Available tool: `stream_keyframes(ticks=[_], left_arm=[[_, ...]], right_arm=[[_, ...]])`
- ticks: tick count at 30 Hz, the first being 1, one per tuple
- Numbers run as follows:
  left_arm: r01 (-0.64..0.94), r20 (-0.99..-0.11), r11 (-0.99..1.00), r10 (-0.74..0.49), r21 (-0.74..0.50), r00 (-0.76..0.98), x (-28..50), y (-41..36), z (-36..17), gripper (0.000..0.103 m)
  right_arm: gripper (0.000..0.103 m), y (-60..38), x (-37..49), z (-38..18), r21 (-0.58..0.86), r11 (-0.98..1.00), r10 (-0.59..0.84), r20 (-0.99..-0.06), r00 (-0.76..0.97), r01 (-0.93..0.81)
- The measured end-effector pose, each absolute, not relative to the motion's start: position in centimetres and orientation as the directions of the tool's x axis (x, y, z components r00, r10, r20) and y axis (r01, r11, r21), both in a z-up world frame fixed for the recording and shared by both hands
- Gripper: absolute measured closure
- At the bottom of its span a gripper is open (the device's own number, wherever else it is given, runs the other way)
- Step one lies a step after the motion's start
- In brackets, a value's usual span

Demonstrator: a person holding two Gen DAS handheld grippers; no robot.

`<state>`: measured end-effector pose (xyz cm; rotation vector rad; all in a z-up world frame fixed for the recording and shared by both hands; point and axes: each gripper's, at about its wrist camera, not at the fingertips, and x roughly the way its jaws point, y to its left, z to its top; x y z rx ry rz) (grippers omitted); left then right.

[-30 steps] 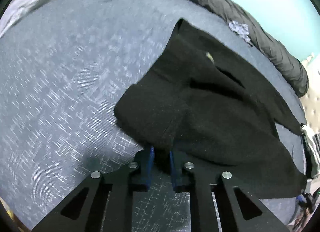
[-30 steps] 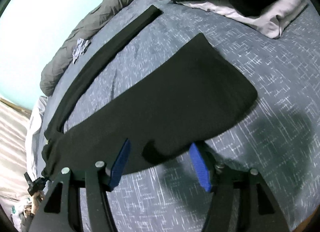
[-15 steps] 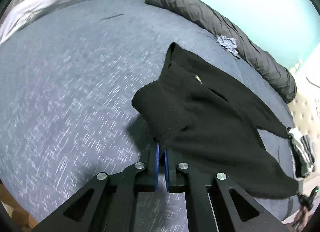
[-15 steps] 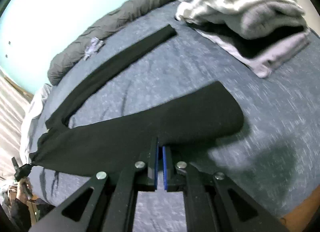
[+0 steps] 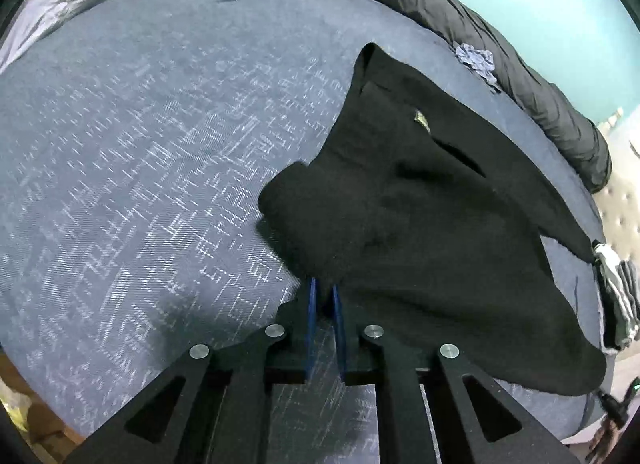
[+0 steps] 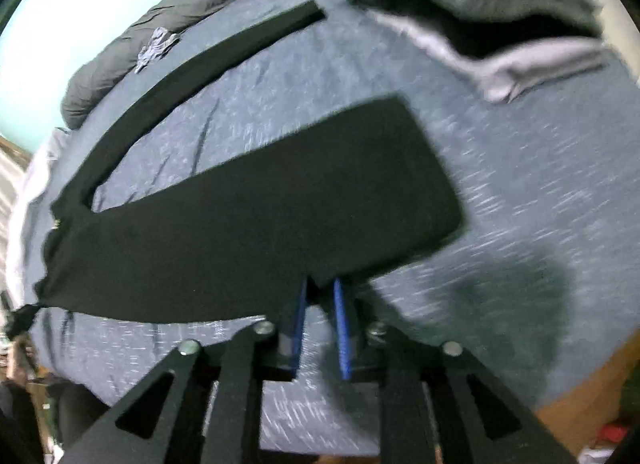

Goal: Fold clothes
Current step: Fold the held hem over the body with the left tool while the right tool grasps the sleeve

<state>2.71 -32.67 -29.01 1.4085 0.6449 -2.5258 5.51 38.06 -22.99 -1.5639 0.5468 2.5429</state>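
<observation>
Two grippers, left gripper (image 5: 323, 291) and right gripper (image 6: 322, 289), each clench the near edge of black trousers (image 6: 248, 232), the free leg (image 6: 192, 64) lying beyond across the bed (image 5: 140, 144).

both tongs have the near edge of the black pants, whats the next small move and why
Probably lift both ends together and carry the near leg across toward the far leg. The left tongs pinch the black pants at the waist end, and the right tongs pinch the near leg at its edge. The two legs lie spread apart on the blue bed cover.
</observation>
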Motion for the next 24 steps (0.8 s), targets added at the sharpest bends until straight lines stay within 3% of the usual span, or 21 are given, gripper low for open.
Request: stream_keyframes(ticks=[2, 4, 6, 16, 24], left_arm=[[0.353, -0.841, -0.902, 0.020, -0.248, -0.541, 3.2, -32.3, -27.8, 0.091], [0.341, -0.826, -0.905, 0.020, -0.255, -0.563, 2.9, -31.7, -26.5, 0.086], [0.322, -0.812, -0.909, 0.030, -0.265, -0.584, 2.3, -30.9, -25.3, 0.077], [0.203, -0.766, -0.935, 0.100, -0.290, -0.635, -5.1, -23.2, -21.0, 0.076], [0.175, -0.753, -0.936, 0.126, -0.307, -0.646, -9.3, -18.8, -20.6, 0.073]], right_arm=[[0.079, 37.5, 5.3, -21.2, 0.236, -0.940, -0.082, -0.858, -0.507, -0.247], [0.060, 37.0, 5.0, -19.3, 0.225, -0.949, -0.070, -0.833, -0.549, -0.220], [0.055, 34.6, 2.4, -19.2, 0.253, -0.955, -0.132, -0.828, -0.546, -0.153], [0.055, 22.1, -11.4, -19.9, 0.377, -0.915, -0.402, -0.806, -0.435, 0.147], [0.055, 12.7, -17.1, -21.2, 0.418, -0.858, -0.503, -0.802, -0.321, 0.299]])
